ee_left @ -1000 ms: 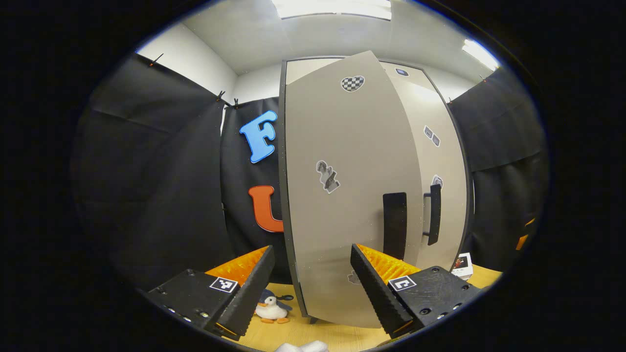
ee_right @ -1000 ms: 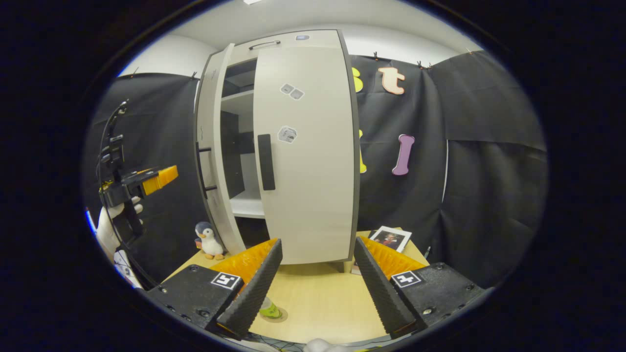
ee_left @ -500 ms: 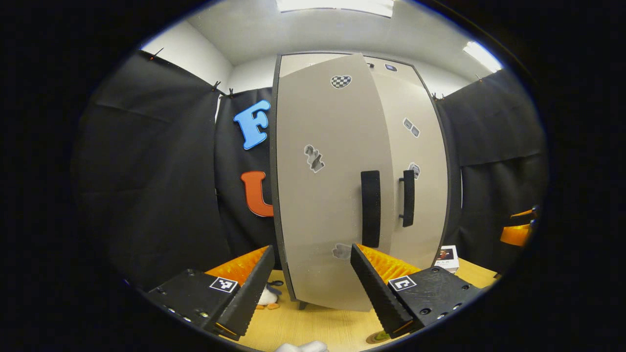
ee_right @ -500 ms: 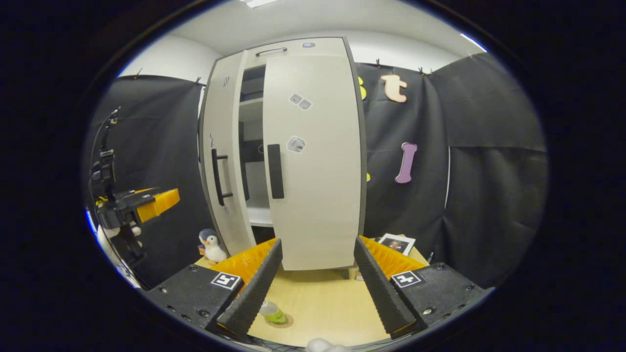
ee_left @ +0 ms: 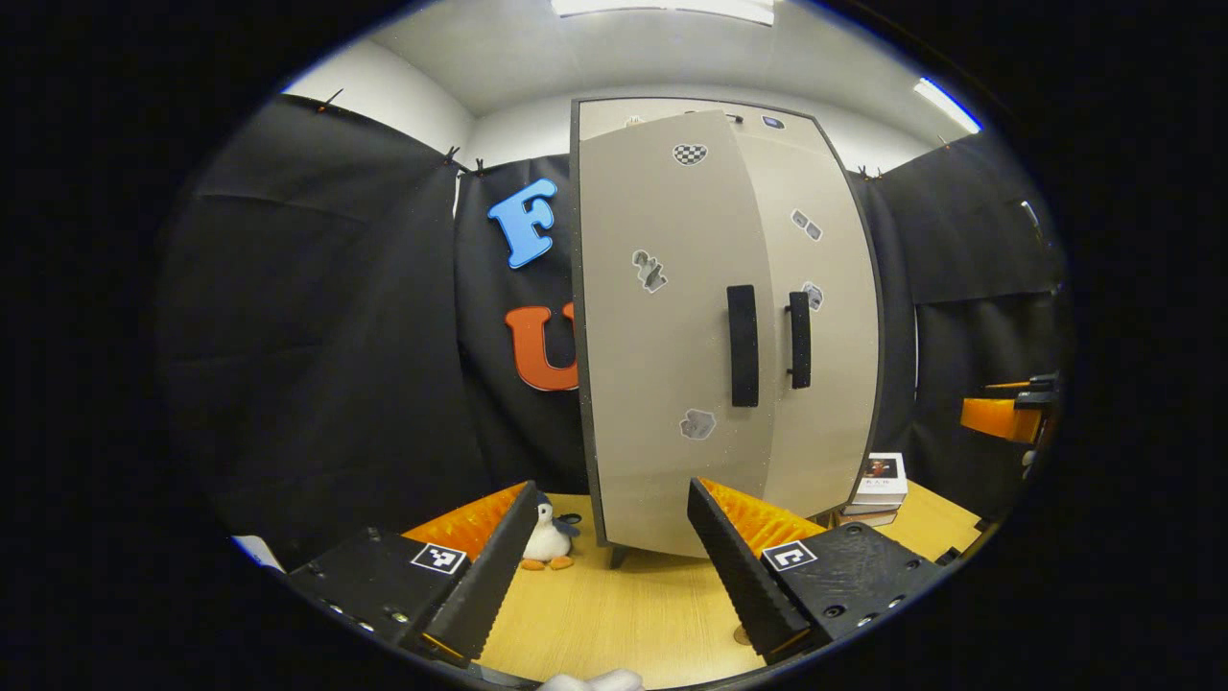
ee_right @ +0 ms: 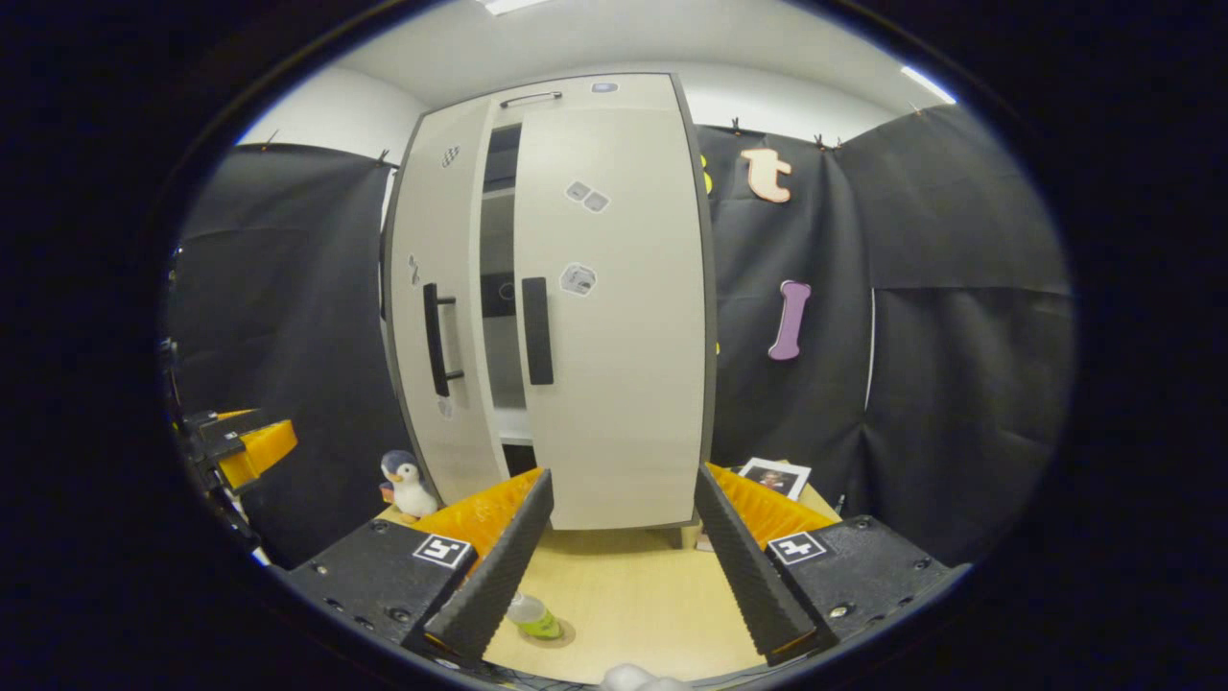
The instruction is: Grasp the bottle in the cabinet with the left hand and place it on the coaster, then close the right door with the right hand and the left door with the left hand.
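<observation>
The bottle (ee_right: 533, 619) stands on the coaster (ee_right: 561, 632) on the bench (ee_right: 624, 595), low in the right gripper view and partly hidden behind a finger, so the placing step looks done. Behind it the cabinet (ee_right: 566, 91) has its right door (ee_right: 624, 317) shut, or very nearly, while the left door (ee_left: 662, 336) hangs slightly ajar: the right gripper view shows a narrow dark gap with shelf edges between the two handles. That gap suggests the closing push has not been finished, or the door has not latched. The left gripper (ee_left: 609, 566) is released, jaws wide apart and holding nothing, and points at the foot of the left door without touching it; I judge it sits back from the panel. The right gripper (ee_right: 622, 561) is likewise spread and empty, facing the right door from a distance. A toy penguin (ee_left: 549, 542) stands by the cabinet's left corner, books (ee_left: 878, 480) by its right
</observation>
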The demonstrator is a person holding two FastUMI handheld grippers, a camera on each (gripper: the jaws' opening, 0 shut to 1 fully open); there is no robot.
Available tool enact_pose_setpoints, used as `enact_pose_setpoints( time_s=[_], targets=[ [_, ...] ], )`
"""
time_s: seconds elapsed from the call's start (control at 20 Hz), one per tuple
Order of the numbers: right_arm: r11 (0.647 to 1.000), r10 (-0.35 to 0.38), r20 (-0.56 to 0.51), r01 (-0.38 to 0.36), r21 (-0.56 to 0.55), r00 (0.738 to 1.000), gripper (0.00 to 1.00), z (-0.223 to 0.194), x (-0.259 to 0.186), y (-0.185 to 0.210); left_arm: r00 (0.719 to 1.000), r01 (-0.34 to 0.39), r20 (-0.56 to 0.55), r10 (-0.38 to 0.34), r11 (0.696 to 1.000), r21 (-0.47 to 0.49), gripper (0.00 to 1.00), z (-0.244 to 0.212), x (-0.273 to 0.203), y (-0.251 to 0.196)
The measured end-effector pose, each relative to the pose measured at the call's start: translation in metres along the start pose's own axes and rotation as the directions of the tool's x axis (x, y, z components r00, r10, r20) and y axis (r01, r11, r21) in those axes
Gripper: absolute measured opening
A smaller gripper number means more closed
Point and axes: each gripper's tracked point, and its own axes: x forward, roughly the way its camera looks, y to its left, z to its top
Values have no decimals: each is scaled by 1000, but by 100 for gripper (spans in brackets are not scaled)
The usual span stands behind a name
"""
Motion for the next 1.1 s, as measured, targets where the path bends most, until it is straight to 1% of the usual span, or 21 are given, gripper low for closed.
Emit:
enact_pose_setpoints(
  time_s=[0.15,0.2,0.25,0.3,0.4,0.45,0.5,0.55,0.95,1.0,1.05,1.1],
  targets=[
    [1000,-6,2,6,0,1000,98,-3,4,4,1000,3,-4,-3,1000,-6,96,-2,-2,-4],
    [1000,-1,-6,1,-4,1000,94,-4,6,6,1000,3,-1,-3,1000,-6,97,-1,-1,-4],
    [1000,4,-12,-4,-10,1000,97,-5,7,9,1000,5,5,-5,1000,-5,96,1,1,-5],
    [1000,6,-14,-6,-15,1000,98,-4,7,11,1000,7,9,-7,1000,-5,96,2,2,-6],
    [1000,12,-13,-12,-24,1000,98,-2,8,13,1000,2,10,-2,1000,2,96,3,6,-5],
    [1000,13,-10,-14,-28,1000,94,-1,7,14,1000,4,15,-4,1000,2,96,5,6,-5],
    [999,13,-5,-13,-30,1000,94,1,7,15,1000,9,18,-9,1000,-3,96,6,6,-7],
    [999,13,-3,-13,-31,1000,98,2,7,15,1000,15,19,-15,1000,-10,96,7,6,-8],
    [999,20,2,-20,-37,1000,98,2,10,19,1000,18,24,-18,1000,-19,96,6,10,-9],
    [999,19,6,-18,-38,1000,94,4,10,19,1000,14,26,-14,1000,-22,96,7,11,-8],
    [999,17,11,-17,-39,1000,98,5,9,19,1000,14,24,-13,1000,-24,96,6,12,-8],
    [999,15,15,-14,-40,1000,98,6,10,17,1000,11,21,-11,1000,-24,96,5,13,-8]
  ],
)
